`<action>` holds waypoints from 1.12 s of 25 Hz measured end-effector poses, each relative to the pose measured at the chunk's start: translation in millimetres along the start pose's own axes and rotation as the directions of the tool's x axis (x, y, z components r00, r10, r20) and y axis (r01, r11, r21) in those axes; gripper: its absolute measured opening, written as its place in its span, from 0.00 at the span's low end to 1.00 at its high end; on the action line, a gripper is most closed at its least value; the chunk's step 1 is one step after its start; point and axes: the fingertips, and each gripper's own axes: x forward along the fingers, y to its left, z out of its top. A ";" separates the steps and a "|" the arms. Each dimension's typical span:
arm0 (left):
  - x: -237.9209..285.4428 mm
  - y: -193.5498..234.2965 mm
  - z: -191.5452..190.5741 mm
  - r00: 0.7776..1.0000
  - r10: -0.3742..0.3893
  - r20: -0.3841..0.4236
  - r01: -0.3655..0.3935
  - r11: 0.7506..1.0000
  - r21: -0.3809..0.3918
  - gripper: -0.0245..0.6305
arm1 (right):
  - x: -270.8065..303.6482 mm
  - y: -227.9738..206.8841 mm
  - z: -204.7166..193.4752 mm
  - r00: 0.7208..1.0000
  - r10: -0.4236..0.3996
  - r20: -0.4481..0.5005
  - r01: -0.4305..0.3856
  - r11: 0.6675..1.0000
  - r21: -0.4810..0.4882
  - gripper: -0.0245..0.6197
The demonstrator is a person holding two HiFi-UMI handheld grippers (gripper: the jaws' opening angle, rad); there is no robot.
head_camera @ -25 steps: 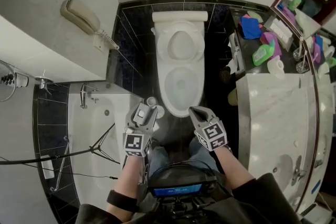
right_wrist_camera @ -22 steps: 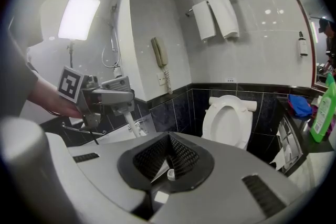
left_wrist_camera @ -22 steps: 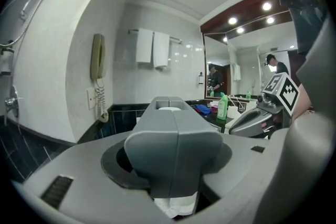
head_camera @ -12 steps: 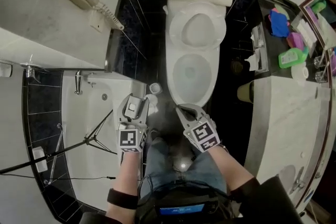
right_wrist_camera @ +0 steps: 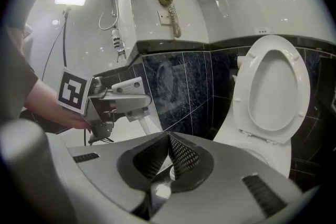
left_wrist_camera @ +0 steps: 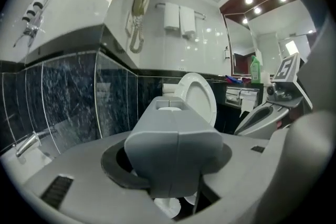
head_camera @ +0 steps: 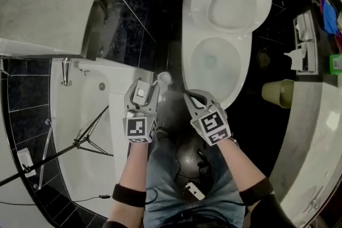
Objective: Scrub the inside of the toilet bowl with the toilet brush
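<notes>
Standing just beside the toilet bowl [head_camera: 188, 69], toward the bathtub [head_camera: 80, 131], the toilet brush [head_camera: 164, 79] has its top clamped by the left gripper [head_camera: 153, 89], while the right gripper [head_camera: 191, 100] (jaws together, empty) hangs near the bowl's front rim.

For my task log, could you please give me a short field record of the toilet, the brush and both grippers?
toilet: lid raised, open
left gripper: jaws together, empty
right gripper: jaws together, empty, by the toilet's front
toilet brush: standing left of the toilet, close to the left gripper
scrubbing: not yet begun
</notes>
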 end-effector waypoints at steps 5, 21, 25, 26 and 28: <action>40.9 9.9 -81.8 1.000 0.001 0.000 -0.001 1.000 0.007 0.40 | 52.0 -21.2 -47.6 1.000 -0.016 0.008 0.016 1.000 0.010 0.05; 120.9 8.0 -224.1 0.995 -0.097 -0.006 0.097 0.993 0.063 0.40 | 138.0 -36.0 -116.7 0.999 -0.019 0.035 0.020 1.000 -0.006 0.05; 128.1 13.5 -242.2 0.996 -0.084 -0.012 0.084 0.995 0.047 0.40 | 140.7 -44.6 -120.6 0.999 -0.027 0.033 0.027 1.000 -0.005 0.05; 130.0 14.0 -245.5 0.997 -0.082 -0.012 0.083 0.996 0.046 0.40 | 141.5 -46.4 -121.6 0.999 -0.028 0.033 0.028 1.000 -0.006 0.05; 133.6 13.7 -252.0 0.997 -0.081 -0.014 0.082 0.996 0.044 0.40 | 143.0 -47.9 -123.7 0.999 -0.027 0.034 0.027 1.000 -0.011 0.05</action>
